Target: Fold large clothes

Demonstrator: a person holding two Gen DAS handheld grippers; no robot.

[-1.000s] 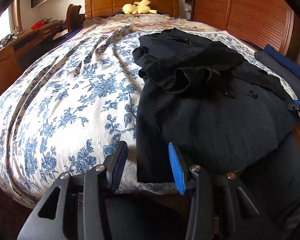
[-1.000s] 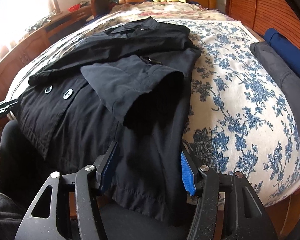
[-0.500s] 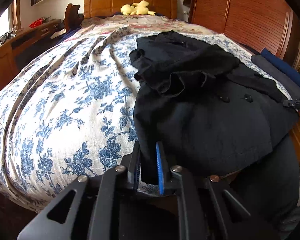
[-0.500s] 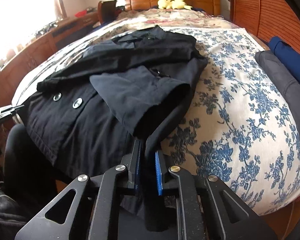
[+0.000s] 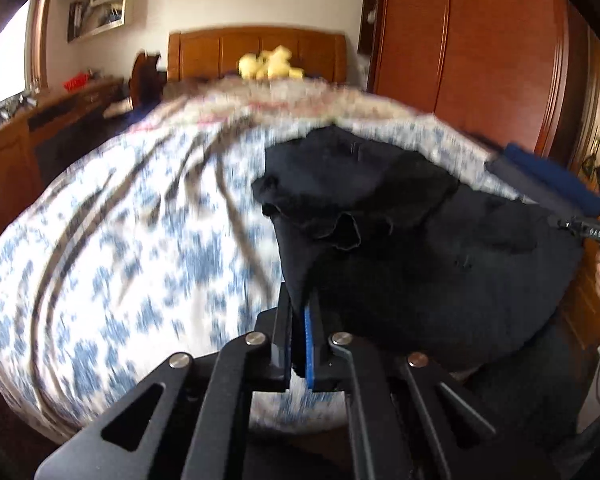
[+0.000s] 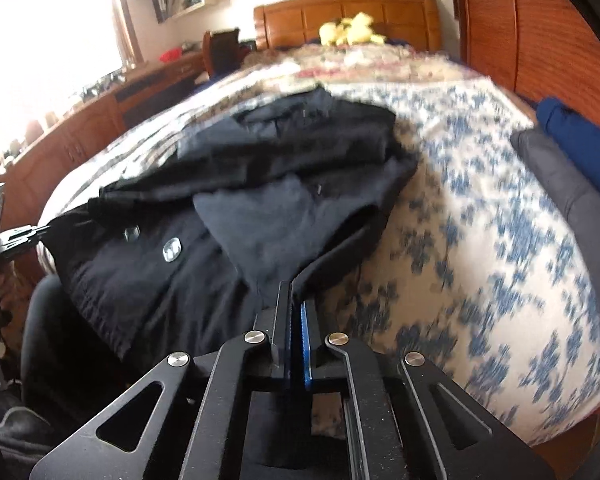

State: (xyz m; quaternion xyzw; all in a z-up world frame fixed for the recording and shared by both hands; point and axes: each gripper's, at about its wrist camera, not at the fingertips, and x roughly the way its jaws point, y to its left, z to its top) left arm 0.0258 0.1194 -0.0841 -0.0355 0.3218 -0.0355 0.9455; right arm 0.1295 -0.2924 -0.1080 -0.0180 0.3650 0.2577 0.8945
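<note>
Both grippers have risen, lifting the black coat's (image 6: 204,280) hem off the floral bedspread (image 5: 120,240); left gripper (image 5: 298,320) and right gripper (image 6: 296,320) each pinch a bottom corner tightly, starting the fold toward the collar.

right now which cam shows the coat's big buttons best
The right wrist view: two pale round buttons sit in plain sight on the black coat front, left of the right gripper. In the left wrist view the coat is dark and blurred, and no buttons can be made out.
</note>
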